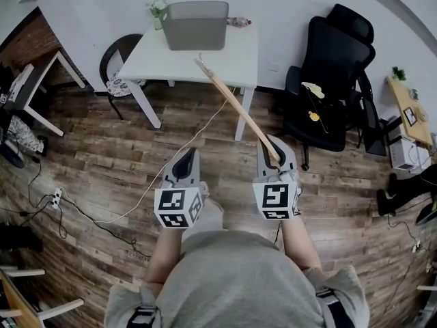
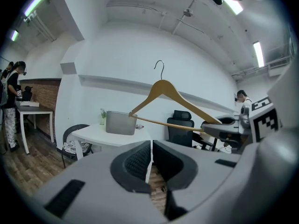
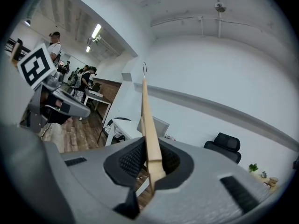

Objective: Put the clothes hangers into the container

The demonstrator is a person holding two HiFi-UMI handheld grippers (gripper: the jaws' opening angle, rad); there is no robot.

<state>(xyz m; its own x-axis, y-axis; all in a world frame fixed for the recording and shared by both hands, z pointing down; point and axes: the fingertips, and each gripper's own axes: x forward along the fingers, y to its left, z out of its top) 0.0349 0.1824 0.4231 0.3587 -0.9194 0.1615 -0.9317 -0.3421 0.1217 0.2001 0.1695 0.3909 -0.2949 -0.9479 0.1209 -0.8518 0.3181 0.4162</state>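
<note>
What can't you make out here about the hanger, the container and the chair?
- Inside of the container: head view, its front wall hides the bottom.
- Yellow things on the office chair: head view, too small to name.
- Held end of the wooden hanger: right gripper view, buried between the pads of the right gripper.

It was an office workroom: a white table [image 1: 232,63] stood at top centre and a black office chair [image 1: 328,80] at upper right. A power strip [image 1: 54,198] lay on the wood-plank floor [image 1: 102,162] at left. Tube lights [image 2: 258,54] ran overhead.
</note>
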